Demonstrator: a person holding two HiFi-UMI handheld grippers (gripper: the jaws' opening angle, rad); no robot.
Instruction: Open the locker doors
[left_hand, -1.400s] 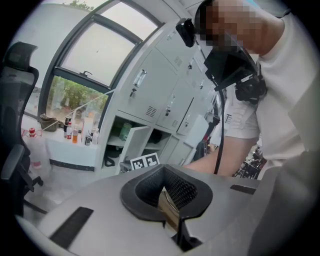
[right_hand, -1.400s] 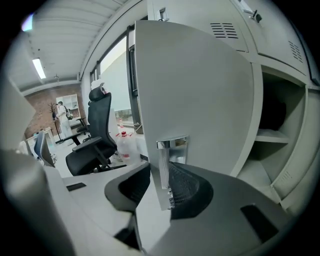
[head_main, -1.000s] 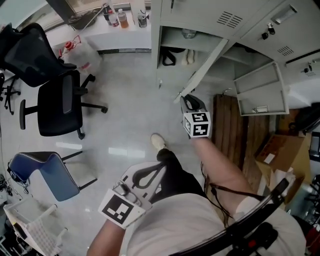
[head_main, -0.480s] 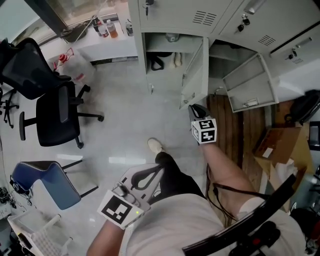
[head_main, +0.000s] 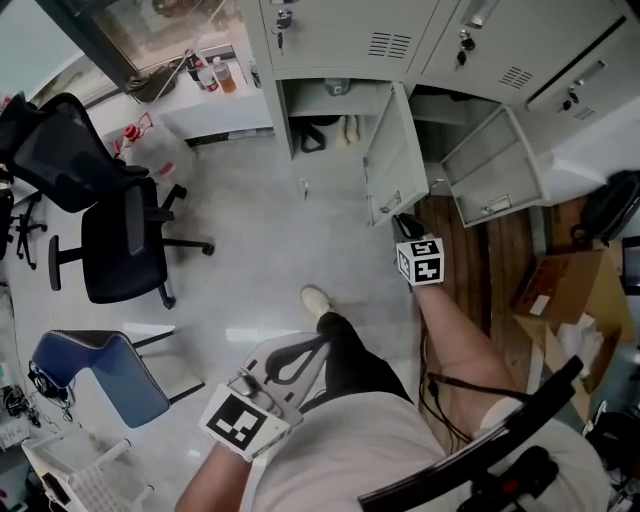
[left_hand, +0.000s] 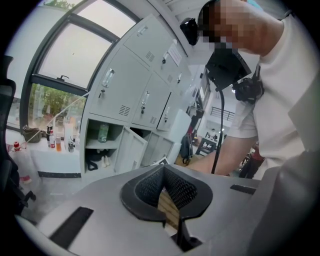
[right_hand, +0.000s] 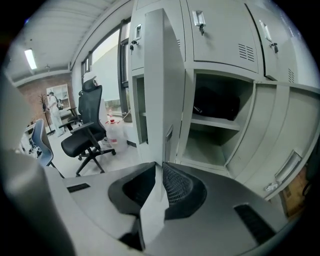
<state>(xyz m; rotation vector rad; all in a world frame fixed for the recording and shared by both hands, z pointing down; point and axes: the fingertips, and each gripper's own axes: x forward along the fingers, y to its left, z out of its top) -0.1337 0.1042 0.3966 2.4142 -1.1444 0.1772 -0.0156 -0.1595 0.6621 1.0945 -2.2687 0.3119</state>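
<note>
right claw (right_hand: 159, 165): just closing, grips locker door (right_hand: 162, 75) edge | door: long axis vertical, swung outward | left claw (left_hand: 163, 168): clenched, empty

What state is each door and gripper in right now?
Held locker door: open, swung out.
Neighbouring lower door: open.
Upper doors: shut.
Right gripper: jaws have just been closing, shut on the held locker door's edge.
Left gripper: shut, empty.
</note>
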